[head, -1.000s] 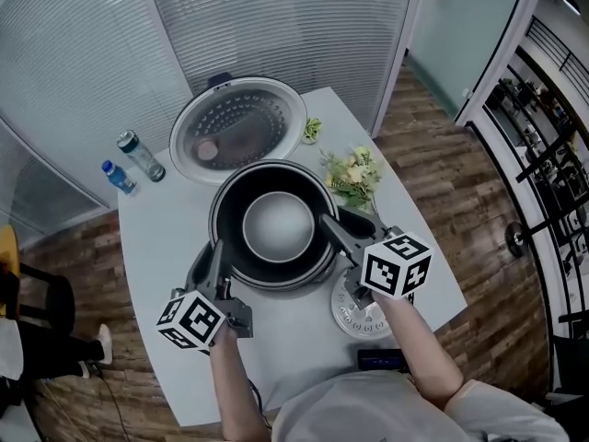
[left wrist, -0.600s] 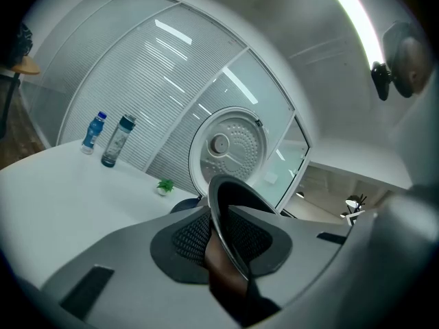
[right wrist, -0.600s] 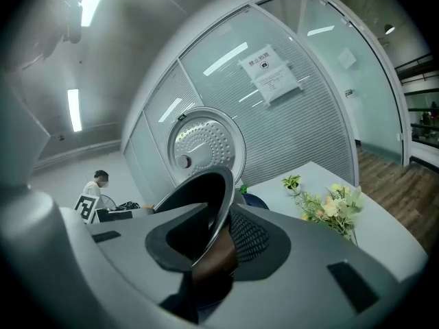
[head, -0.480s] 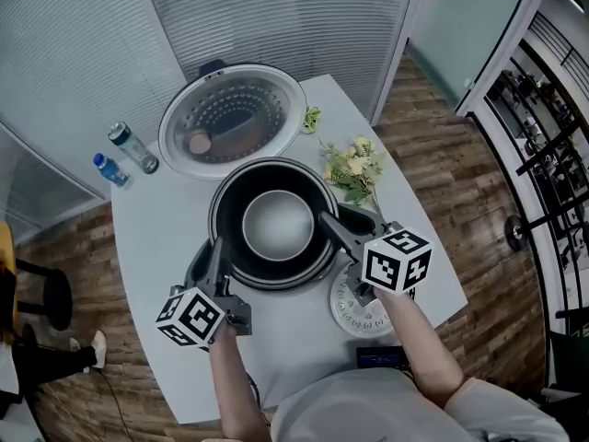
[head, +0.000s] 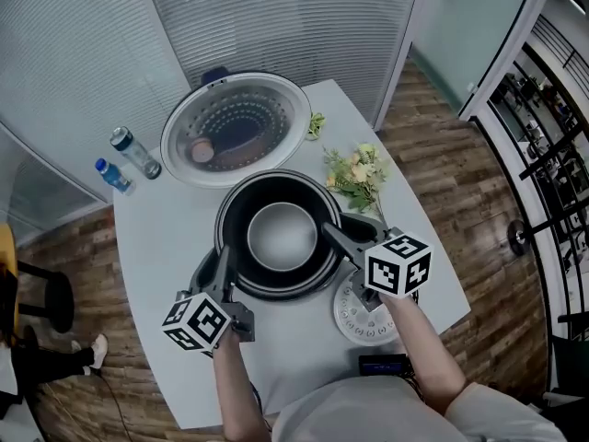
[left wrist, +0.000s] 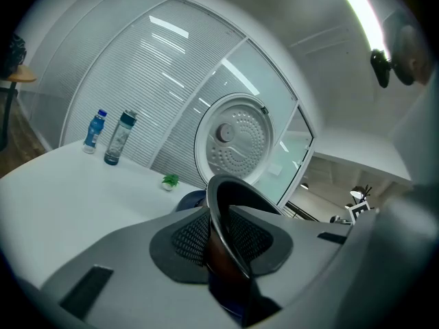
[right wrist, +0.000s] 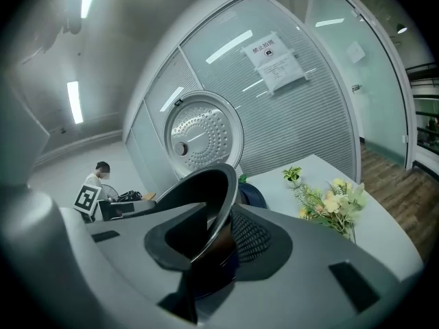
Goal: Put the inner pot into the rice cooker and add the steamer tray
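**Inner pot down in the cooker, pinched on both sides**

Nearest, at the table [head: 166, 247] edge: one dark flat device [head: 385, 366]. Just beyond, beside the right gripper [head: 333, 235]: one white perforated steamer tray [head: 354, 316], flat on the table. Then the inner pot [head: 281, 236]: round, black-walled, pale grey bottom, empty, inside the rice cooker [head: 202, 270]. Clamped at its thin rim by the left gripper [head: 224, 258]. Clamped opposite by the right, jaws just eased wider, rim between the pads. Behind: the open lid [head: 237, 129]. Rightward, one flower bunch [head: 357, 175] and one small green plant [head: 316, 124]. Leftward, two bottles [head: 134, 153].
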The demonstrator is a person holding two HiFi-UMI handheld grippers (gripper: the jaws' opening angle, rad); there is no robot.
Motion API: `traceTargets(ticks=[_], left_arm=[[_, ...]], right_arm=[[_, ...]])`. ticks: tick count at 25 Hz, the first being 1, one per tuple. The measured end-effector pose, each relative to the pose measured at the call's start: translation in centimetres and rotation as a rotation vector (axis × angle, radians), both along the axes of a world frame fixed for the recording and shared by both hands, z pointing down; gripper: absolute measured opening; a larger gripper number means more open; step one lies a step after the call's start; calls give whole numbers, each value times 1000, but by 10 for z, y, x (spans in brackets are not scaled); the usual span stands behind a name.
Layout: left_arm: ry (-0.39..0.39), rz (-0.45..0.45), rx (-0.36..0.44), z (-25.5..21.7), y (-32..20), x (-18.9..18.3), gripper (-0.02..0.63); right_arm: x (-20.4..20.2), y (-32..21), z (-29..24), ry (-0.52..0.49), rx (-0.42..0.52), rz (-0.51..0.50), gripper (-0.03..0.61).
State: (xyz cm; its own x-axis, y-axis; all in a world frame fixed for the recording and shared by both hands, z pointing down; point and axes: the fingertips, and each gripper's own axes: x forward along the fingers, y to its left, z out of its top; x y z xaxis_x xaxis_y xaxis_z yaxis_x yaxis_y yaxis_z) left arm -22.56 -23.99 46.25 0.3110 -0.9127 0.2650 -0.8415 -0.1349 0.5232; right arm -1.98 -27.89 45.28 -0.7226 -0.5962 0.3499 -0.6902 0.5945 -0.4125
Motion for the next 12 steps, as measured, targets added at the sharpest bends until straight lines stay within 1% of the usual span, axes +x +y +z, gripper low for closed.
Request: traceTargets(ticks=[4, 9, 12], left_arm=[[-28, 3, -6, 1, -1, 1, 89], [-125, 8, -46, 9, -1, 0, 100], [-147, 9, -57, 12, -2, 1, 103]], right_arm=[[0, 0, 4, 29, 3, -8, 124], [-2, 0, 9, 83, 11, -21, 130], [-2, -1, 13, 102, 11, -25, 135]])
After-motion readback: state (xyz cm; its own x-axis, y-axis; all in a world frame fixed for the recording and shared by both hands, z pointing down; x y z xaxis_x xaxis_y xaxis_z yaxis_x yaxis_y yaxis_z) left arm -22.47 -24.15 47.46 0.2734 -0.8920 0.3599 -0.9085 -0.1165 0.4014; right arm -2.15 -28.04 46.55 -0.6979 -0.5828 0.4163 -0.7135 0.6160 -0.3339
